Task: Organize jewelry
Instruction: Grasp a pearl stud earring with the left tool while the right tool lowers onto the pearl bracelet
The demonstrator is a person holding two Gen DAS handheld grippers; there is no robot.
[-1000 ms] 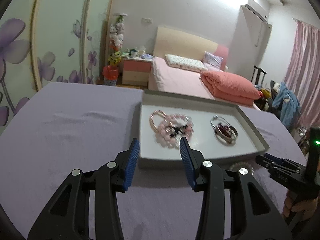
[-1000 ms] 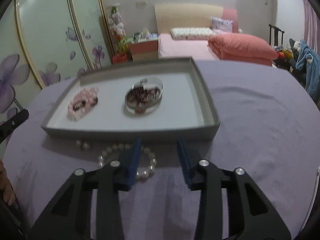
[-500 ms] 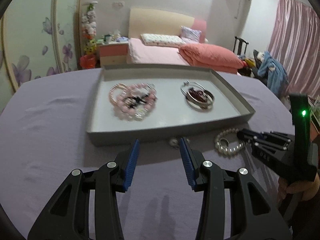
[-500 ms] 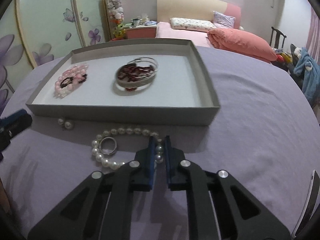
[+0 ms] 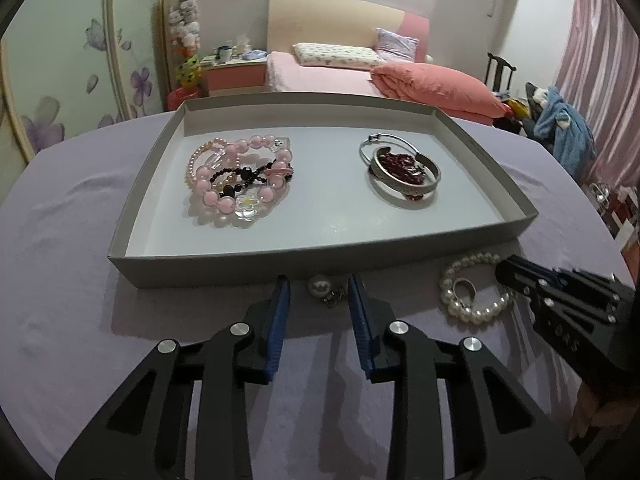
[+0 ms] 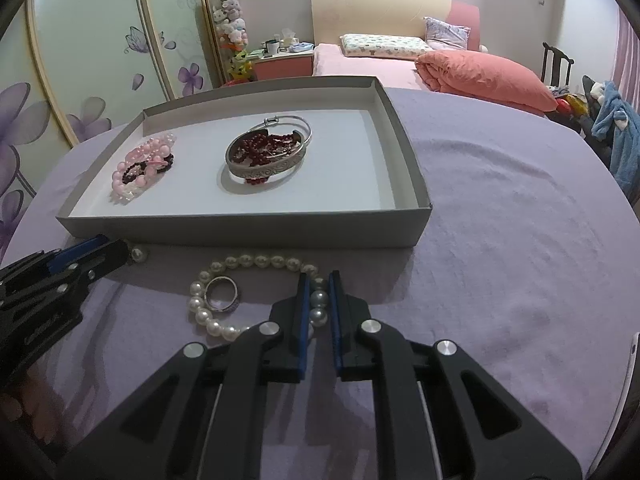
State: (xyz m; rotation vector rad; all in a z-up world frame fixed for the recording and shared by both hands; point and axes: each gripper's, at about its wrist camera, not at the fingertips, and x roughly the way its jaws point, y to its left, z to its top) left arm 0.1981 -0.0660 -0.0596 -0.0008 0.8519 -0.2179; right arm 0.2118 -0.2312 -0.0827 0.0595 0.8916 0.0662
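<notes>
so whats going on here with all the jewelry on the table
A person is sorting jewelry into a shallow grey tray with two handheld grippers. The right gripper has its jaws shut on the pearl bracelet, which lies on the purple cloth in front of the tray with a silver ring inside its loop. The left gripper is closing its jaws around pearl earrings beside it, not yet gripping. Pink bead bracelets and silver bangles already sit in the tray.

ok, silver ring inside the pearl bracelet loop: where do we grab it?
Take the silver ring by its band, on the side facing the loop's open middle, probably from above. It lies about flat on the cloth, other side against the pearl bracelet, so pinch from hole to outer edge.
</notes>
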